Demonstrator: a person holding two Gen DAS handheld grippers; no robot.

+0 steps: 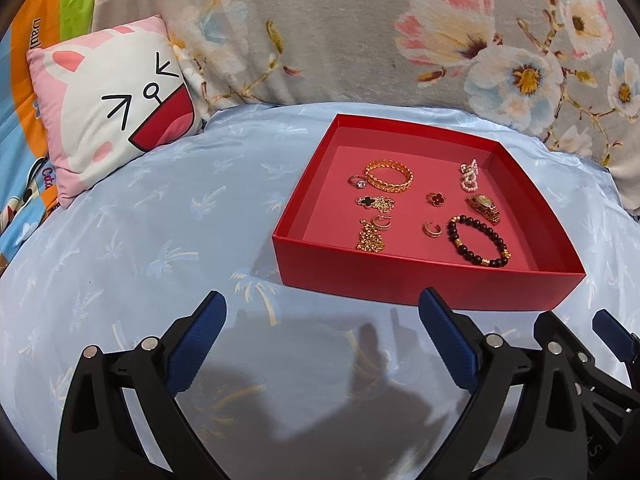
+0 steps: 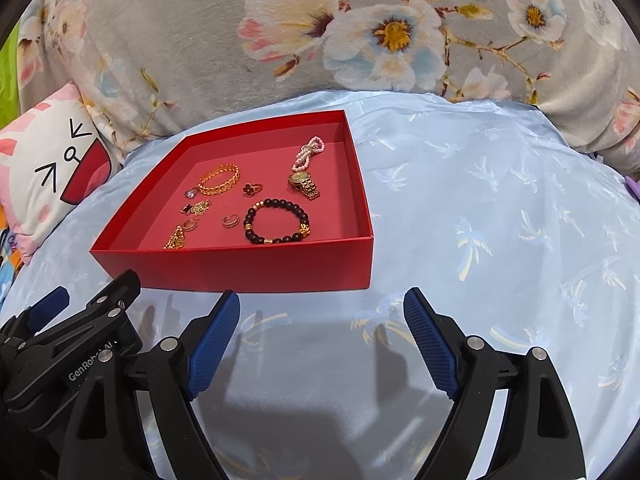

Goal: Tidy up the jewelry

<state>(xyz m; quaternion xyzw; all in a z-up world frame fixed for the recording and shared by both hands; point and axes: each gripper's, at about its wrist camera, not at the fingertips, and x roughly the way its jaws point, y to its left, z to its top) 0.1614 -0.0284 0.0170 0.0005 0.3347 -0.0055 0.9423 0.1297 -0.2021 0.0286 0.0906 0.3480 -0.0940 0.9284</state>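
A shallow red tray [image 1: 420,284] [image 2: 256,268] lies on the pale blue sheet and holds several pieces of jewelry. Inside are a gold chain bangle [image 1: 389,175] [image 2: 219,179], a dark bead bracelet [image 1: 479,241] [image 2: 277,221], a gold watch [image 1: 485,207] [image 2: 304,183], a pearl piece [image 1: 589,176] [image 2: 308,154], clover rings, hoop earrings and a gold chain [image 1: 371,238]. My left gripper [image 1: 322,306] hovers open just short of the tray's near left corner, nothing between its fingers. My right gripper [image 2: 322,304] is open in front of the tray's near right corner, also holding nothing.
A cat-face cushion [image 1: 108,100] [image 2: 44,176] leans at the left. A grey floral blanket [image 1: 360,32] [image 2: 360,32] rises behind the tray. Blue sheet [image 2: 500,220] stretches right of the tray. Each gripper shows at the edge of the other's view.
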